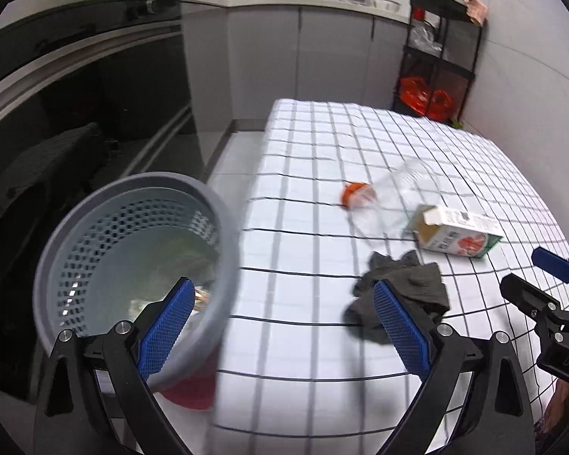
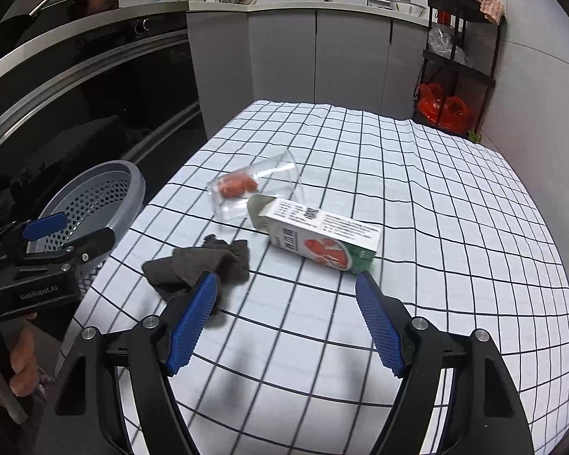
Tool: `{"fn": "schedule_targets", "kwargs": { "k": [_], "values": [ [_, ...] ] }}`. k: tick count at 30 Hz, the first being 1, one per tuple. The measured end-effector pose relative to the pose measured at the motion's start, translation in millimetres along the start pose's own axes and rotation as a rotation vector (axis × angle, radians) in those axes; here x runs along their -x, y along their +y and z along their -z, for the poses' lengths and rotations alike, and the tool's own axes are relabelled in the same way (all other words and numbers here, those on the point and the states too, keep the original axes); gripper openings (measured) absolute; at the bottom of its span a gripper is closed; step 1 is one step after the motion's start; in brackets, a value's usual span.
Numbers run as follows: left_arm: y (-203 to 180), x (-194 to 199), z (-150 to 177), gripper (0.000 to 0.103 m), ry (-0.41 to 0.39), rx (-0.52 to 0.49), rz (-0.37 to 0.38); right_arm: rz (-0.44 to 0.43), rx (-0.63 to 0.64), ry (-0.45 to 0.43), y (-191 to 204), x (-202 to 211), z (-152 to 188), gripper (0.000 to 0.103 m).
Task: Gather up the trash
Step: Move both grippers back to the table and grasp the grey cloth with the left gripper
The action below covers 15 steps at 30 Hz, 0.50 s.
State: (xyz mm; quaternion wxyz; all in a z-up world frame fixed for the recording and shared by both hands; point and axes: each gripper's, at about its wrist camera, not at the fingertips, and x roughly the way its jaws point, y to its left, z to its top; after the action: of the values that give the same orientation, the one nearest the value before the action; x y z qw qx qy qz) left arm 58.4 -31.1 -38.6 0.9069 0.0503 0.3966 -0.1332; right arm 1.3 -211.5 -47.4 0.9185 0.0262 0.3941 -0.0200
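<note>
A: Trash on the counter [image 2: 436,189]: where from the carton [image 2: 324,240]?
B: Clear bottle [image 2: 258,185] touching behind it, dark rag [image 2: 197,265] beside. Both hand-held grippers, left [image 1: 280,305] and right [image 2: 286,299], gape empty.

The grey basket [image 1: 132,265] at lower left of the left wrist view is blurred, and its contents cannot be told. A blue finger [image 1: 167,326] hides part of its rim. Print on the carton [image 2: 322,239] is too small to read.
</note>
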Motion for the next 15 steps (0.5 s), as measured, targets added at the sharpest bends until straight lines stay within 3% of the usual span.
{"fn": "schedule_targets", "kwargs": {
  "k": [9,15],
  "values": [
    [-52,-31,8,0.093,0.051,-0.071,0.038,-0.044,-0.105,0.019,-34,-8,4,0.073],
    [-65,-46,7,0.096,0.059,-0.072,0.04,-0.054,-0.118,0.026,-40,-11,5,0.073]
  ]
}}
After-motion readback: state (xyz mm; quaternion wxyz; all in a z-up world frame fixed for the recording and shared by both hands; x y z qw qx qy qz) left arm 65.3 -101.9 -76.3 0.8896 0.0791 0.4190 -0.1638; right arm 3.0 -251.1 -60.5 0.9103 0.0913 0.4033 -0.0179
